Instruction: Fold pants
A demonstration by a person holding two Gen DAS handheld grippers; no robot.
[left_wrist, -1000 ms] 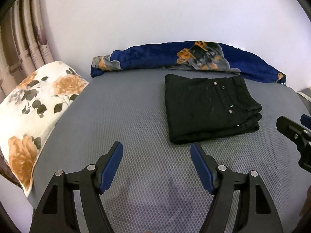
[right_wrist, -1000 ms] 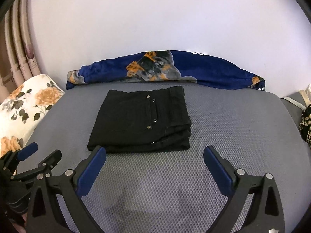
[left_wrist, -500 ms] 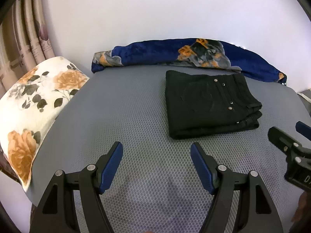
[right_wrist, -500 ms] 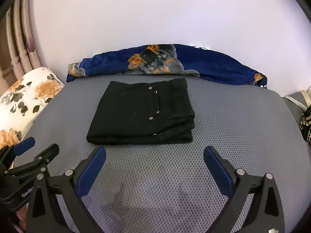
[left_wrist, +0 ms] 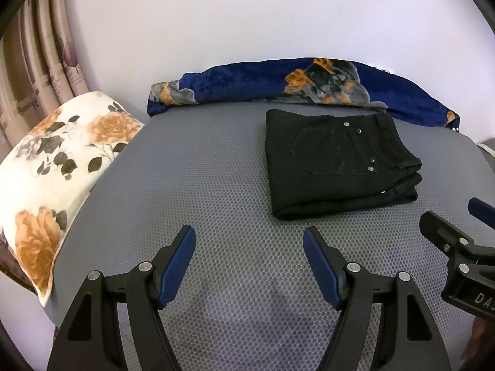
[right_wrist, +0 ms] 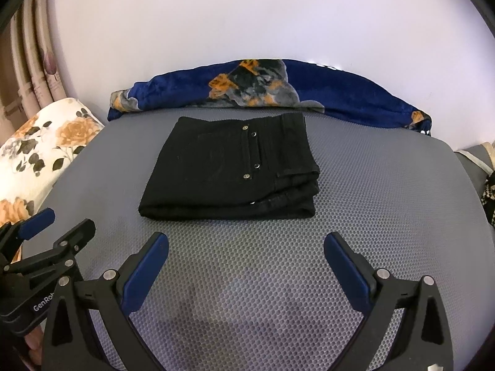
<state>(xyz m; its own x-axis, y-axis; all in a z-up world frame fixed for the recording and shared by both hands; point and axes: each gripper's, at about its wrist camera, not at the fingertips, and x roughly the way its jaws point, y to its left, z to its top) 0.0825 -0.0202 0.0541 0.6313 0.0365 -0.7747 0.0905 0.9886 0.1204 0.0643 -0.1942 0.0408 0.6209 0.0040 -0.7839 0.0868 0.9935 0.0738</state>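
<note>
A: Starting at the fingers: the blue-padded fingers [left_wrist: 179, 262] of the left gripper [left_wrist: 249, 262] are seen spread apart with nothing between them, and the right gripper [right_wrist: 246, 267] is likewise held wide and empty above the grey honeycomb-textured mat [right_wrist: 371, 191].

B: And the black denim pants with metal rivets [right_wrist: 229, 170]?

A: They are found lying folded into a thick rectangular stack on the mat, apart from both grippers, just in front of the rolled blue velvet blanket with orange flowers [right_wrist: 340, 95]. A white pillow printed with orange roses [left_wrist: 58, 160] is seen at the left edge.

B: How would the stack be expected to handle?

A: Denim is judged fairly heavy, stiff for cloth, not slippery. Layers could slide apart, so the closed fold edge nearest the grippers would probably be best taken.
</note>
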